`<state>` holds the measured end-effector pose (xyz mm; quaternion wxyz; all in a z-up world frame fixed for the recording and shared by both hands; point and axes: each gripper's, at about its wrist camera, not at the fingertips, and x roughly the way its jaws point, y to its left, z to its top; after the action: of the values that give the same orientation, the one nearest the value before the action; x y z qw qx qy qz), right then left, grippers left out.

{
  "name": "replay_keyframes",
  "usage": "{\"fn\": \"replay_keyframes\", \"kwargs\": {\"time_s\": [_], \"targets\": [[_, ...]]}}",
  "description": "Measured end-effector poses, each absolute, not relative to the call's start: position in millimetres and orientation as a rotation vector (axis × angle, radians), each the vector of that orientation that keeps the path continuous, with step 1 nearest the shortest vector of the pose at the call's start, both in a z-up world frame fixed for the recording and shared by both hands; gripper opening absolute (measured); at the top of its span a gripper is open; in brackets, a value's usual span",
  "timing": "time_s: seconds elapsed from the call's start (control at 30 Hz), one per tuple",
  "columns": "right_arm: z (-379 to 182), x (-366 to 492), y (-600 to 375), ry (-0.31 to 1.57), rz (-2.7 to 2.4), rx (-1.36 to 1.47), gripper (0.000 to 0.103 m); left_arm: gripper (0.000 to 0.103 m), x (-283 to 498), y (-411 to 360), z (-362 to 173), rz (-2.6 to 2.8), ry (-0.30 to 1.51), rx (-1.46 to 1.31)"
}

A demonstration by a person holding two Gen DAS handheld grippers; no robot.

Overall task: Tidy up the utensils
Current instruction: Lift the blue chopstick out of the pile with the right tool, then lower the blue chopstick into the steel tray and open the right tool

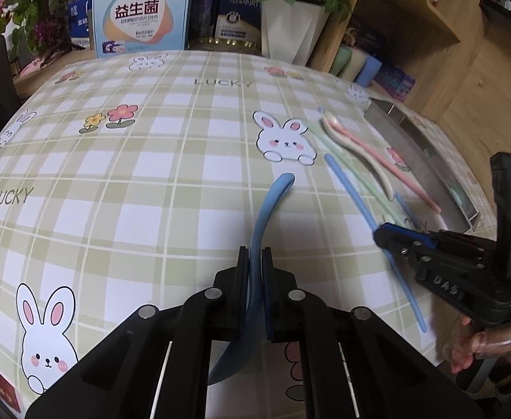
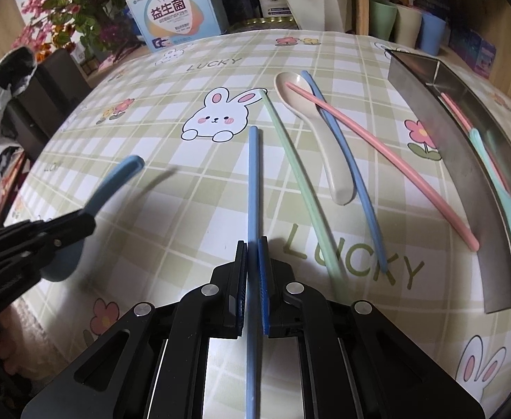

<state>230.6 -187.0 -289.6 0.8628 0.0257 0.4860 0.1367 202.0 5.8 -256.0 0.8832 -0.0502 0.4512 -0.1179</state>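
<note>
Over the desk [image 2: 171, 209], a blue spoon [image 1: 271, 206] is being pinched by the left gripper [image 1: 255, 258] and a blue chopstick [image 2: 252, 174] by the right gripper [image 2: 253, 255], while only a couple of utensils are sitting in the metal tray [image 2: 465, 160], so most is looking undone.

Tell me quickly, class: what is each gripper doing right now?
Left gripper: closed on the blue spoon, gripping its handle.
Right gripper: closed on a blue chopstick.
</note>
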Motion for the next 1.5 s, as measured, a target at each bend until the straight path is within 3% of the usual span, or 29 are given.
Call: {"fn": "replay_keyframes", "kwargs": {"time_s": [0.17,0.53,0.9,1.27,1.5], "targets": [[-288,227,-185,0.998,0.288,0.03,0.006,0.007,200,5,-254,-0.228,0.929,-0.099],[-270,216,-220,0.875,0.332,0.254,0.006,0.007,199,11,-247,-0.207,0.888,-0.137],[-254,210,-227,0.817,0.333,0.241,0.006,0.007,200,9,-247,-0.235,0.901,-0.145],[-229,236,-301,0.73,0.219,0.152,0.006,0.007,217,-5,-233,-0.253,0.903,-0.119],[-240,274,-362,0.815,0.115,0.087,0.006,0.007,238,-38,-222,-0.301,0.932,-0.11]]}}
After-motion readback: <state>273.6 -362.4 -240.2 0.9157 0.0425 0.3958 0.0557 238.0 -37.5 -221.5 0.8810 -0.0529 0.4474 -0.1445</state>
